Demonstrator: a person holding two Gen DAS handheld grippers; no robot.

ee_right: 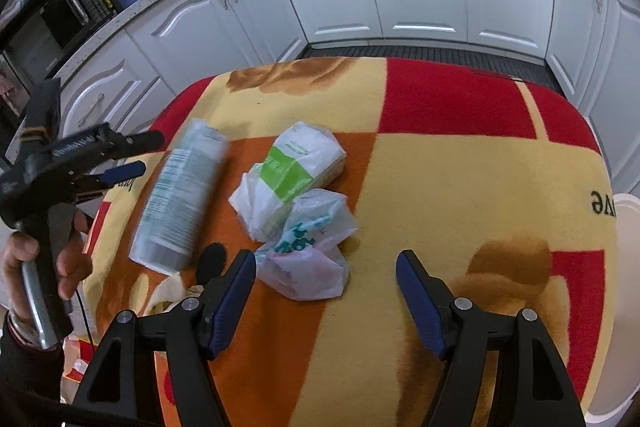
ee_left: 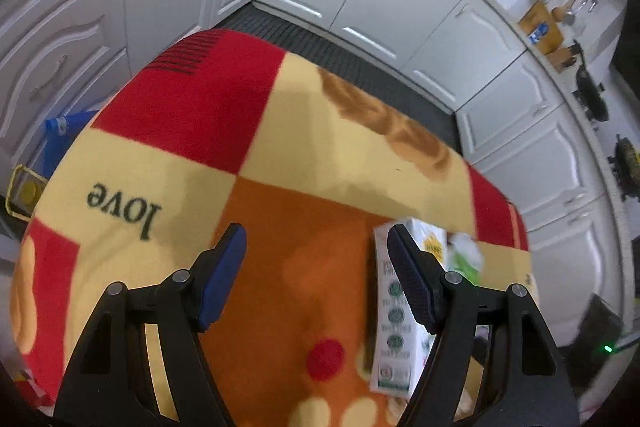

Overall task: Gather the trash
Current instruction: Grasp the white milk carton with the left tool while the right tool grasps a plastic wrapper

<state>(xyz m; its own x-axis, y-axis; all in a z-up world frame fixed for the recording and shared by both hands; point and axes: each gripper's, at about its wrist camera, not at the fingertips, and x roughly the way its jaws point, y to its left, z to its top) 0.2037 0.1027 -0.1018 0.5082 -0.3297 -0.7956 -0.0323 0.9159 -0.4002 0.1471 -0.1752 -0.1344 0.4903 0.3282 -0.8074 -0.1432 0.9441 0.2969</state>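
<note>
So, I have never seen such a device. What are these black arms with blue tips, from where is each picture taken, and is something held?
They are hand-held grippers, not a robot: a person carries one in each hand, each with a fisheye camera looking along its two fingers. The left camera shows the left gripper, open over a colourful blanket, with a printed carton beside its right finger. The right camera shows the right gripper, also open and empty; at the left edge of that picture the person's left hand grips the other tool. On the blanket lie the carton, a green and white tissue pack and a crumpled plastic bag. Nothing is held.
</note>
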